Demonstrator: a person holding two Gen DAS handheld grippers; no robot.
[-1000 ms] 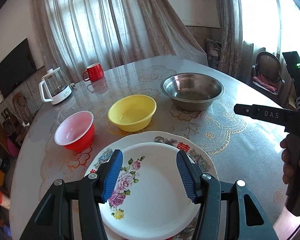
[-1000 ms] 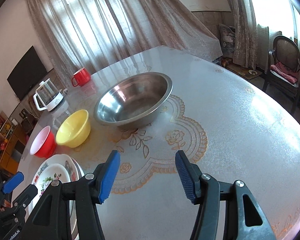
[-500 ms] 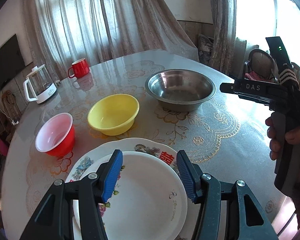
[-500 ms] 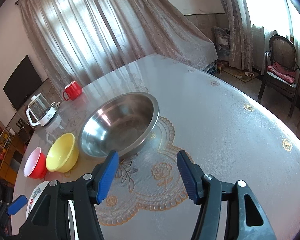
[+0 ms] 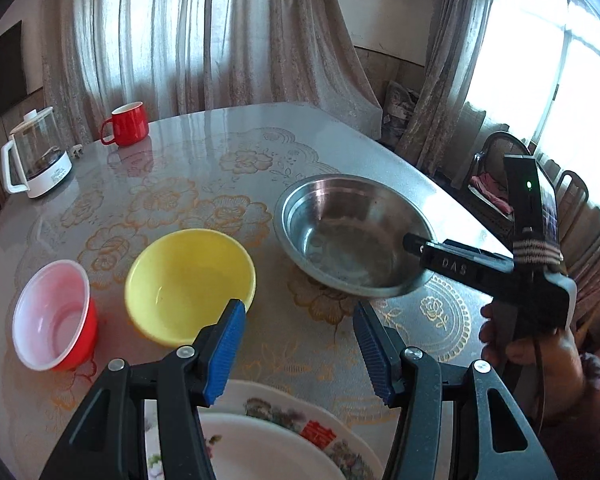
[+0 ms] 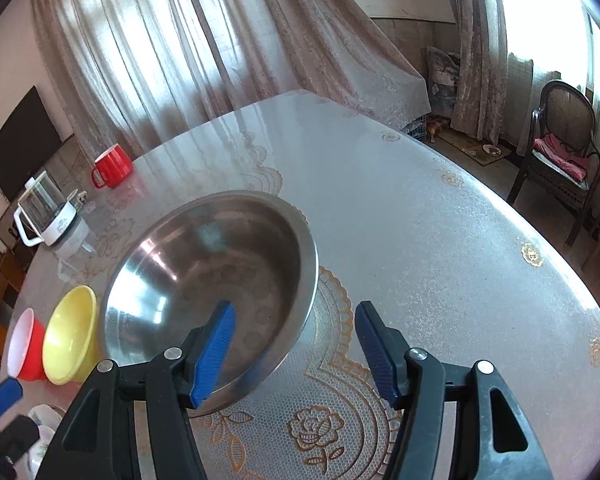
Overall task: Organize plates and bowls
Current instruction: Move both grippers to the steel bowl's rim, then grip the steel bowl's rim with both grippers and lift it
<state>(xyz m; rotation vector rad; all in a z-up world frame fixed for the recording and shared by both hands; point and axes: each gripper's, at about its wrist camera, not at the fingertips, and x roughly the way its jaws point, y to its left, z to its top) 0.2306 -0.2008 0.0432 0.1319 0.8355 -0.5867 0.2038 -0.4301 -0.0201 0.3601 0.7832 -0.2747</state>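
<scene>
metal, plastic and glazed ware on a glossy bench

the steel bowl (image 6: 204, 280) was brushed metal with bright glints; the yellow bowl (image 5: 190, 284) and red bowl (image 5: 54, 316) looked like smooth plastic, the red one white inside. the floral plate (image 5: 284, 440) was glossy. the bench (image 6: 440, 248) carried a shiny, lace-patterned cover, and the left hand-held gripper (image 5: 300, 344) had ribbed blue pads on matt black.

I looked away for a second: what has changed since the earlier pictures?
The right gripper moved in on the steel bowl, its open jaws now straddling the near rim. The left gripper rose off the plates toward the yellow bowl, still open. Bowls and plates stayed put.
</scene>
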